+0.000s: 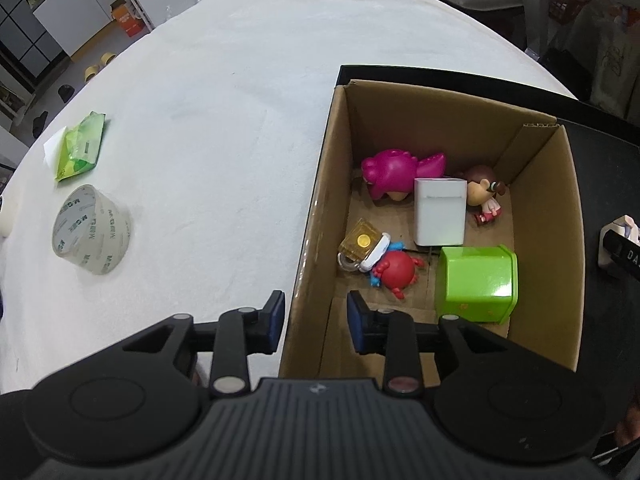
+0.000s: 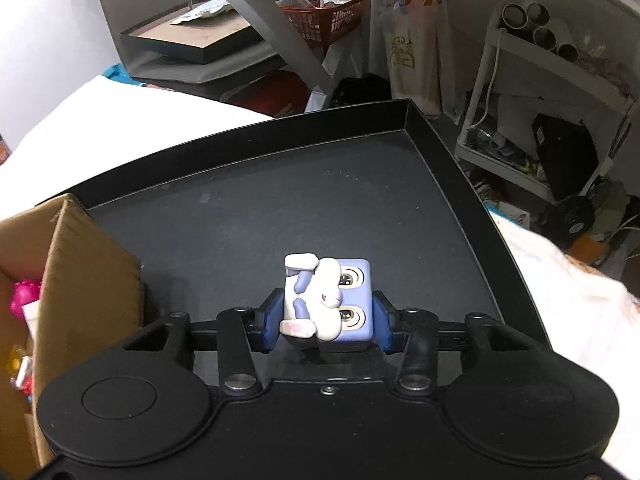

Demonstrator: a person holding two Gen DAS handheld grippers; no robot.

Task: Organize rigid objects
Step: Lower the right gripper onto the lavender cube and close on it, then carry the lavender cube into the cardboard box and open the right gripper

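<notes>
Right gripper (image 2: 326, 326) clamps the figurine (image 2: 326, 304) at frame centre (likely bound for the box (image 1: 316, 216)); left gripper (image 1: 316, 322), spread, straddles the box wall, steadying.

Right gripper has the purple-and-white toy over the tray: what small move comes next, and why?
Probably carry it leftward toward the cardboard box. The right gripper is shut on the toy figure above the black tray, and the other toys already lie in that box.
</notes>
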